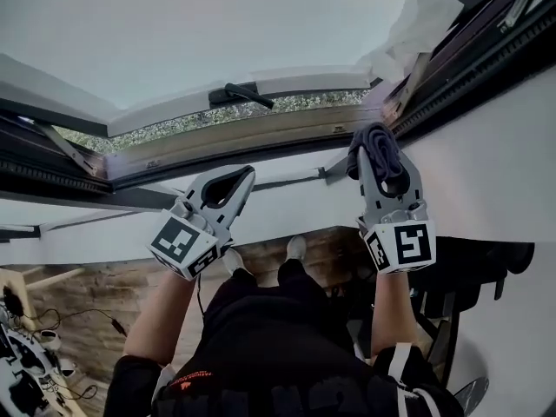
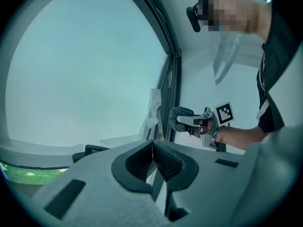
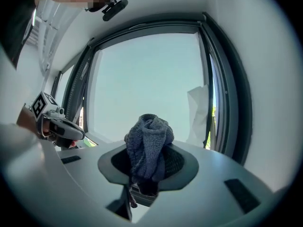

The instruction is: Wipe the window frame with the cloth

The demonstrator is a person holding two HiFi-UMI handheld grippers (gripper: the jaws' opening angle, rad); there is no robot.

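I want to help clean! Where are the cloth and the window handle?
cloth [image 3: 149,138]: right gripper view, on the bunched middle of the fabric.
window handle [image 1: 243,95]: head view, on the middle of the black lever.

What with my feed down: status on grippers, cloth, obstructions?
Left gripper shut, empty. Right gripper shut on grey cloth, raised at window frame corner; contact unclear. White crumpled sheet hangs on frame nearby.

We're indoors, under a sloping white ceiling, so it looks like an attic room. A dark window frame [image 1: 261,150] with a black handle [image 1: 240,94] spans the upper half, there's white wall [image 1: 495,181] at right, wood-plank floor [image 1: 109,307] at lower centre, and cables [image 1: 82,316] trailing at lower left.
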